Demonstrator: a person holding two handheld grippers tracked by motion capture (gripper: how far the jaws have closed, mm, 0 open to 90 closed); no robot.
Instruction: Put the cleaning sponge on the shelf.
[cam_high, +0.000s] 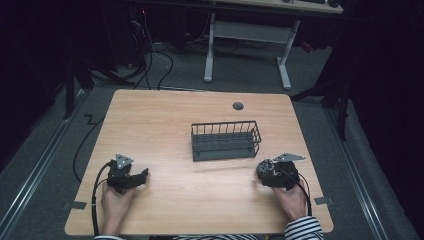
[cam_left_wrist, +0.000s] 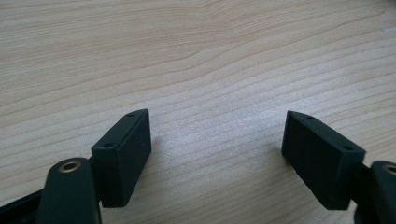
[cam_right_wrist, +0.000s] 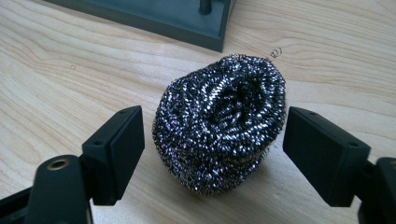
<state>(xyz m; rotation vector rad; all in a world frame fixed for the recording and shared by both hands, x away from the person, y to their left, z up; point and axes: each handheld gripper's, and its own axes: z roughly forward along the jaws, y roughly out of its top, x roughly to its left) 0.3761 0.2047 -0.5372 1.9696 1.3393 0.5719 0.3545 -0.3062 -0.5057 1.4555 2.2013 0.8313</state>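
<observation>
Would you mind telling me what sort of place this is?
Probably a lab or recording room: a bare wooden table on grey carpet, loose cables trailing across the floor, and an office desk frame behind.

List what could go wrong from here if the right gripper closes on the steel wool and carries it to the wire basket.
1. The steel wool scourer sits between the right gripper's open jaws, but it is springy and rounded; a light squeeze might let it slip out.
2. A loose wire curl at its top could snag on the wire basket.
3. The basket looks light; bumping it could shove it across the table.
</observation>
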